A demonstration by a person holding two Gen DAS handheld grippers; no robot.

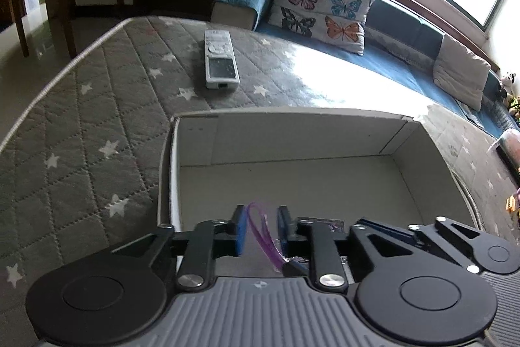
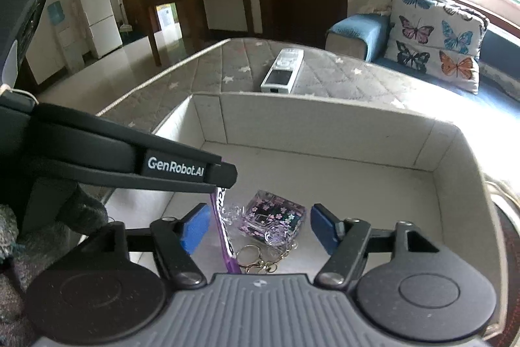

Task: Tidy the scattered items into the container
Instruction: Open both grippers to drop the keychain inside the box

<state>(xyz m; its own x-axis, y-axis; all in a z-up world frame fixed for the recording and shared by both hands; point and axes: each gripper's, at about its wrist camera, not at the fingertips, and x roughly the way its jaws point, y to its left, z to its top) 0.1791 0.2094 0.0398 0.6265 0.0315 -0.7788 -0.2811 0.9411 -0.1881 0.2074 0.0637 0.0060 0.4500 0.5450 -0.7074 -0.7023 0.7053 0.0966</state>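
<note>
the quilted star-patterned mattress (image 1: 97, 106) is carrying everything here, and the open white cardboard box (image 2: 325, 119) is sitting on its near part, both grippers hanging over the box's near end. the remote control (image 1: 221, 60) is lying on the mattress just beyond the box's far wall, still outside it, its long axis running away from the cameras with the screen end nearest the box. in the left wrist view it is sitting almost straight ahead and a little left of the left gripper (image 1: 261, 228), so the left hand is looking the nearer one, though only by judgement. the flowered keychain (image 2: 273, 218) is resting on the box floor between the pads of the right gripper (image 2: 260, 228), whose jaws are standing open and clear of it. the left jaws are parted too, with the thin purple strap (image 1: 260, 230) hanging loose between them, seemingly unpinched.
</note>
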